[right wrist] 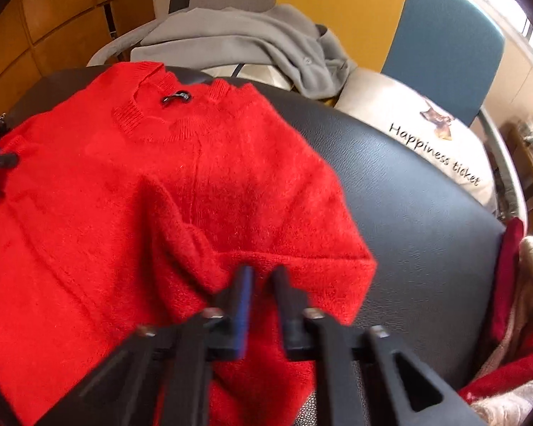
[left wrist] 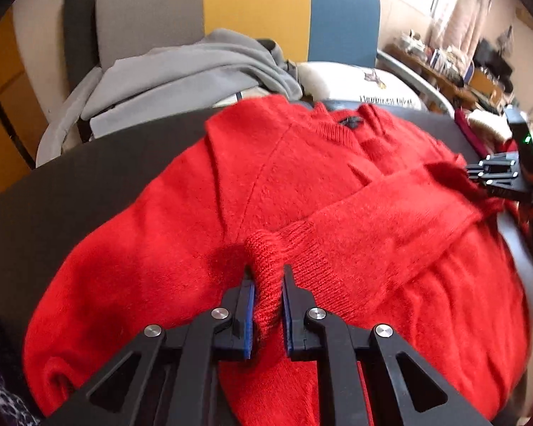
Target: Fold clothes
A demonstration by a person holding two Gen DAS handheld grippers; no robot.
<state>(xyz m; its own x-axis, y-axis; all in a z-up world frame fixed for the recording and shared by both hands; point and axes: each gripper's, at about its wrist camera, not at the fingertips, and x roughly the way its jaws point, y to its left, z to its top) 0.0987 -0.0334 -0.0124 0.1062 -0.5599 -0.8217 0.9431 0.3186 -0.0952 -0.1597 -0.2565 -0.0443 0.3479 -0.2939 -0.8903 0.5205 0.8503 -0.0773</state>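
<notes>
Your left gripper [left wrist: 268, 277] pinches the ribbed cuff [left wrist: 266, 259] of the red sweater [left wrist: 152, 259] spread on the black table [left wrist: 71, 177], right gripper [right wrist: 263, 277] slightly parted, grasp unclear — tug sideways and the fuzzy knit could slip free.

Red sweater [right wrist: 160, 184] on black surface [right wrist: 408, 191]

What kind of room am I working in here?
Probably a lived-in office or study, not a laundry room. A fluffy red sweater lies on a black leather-look surface, with grey, yellow and blue chair backs behind and a cluttered wooden desk near a window.
</notes>
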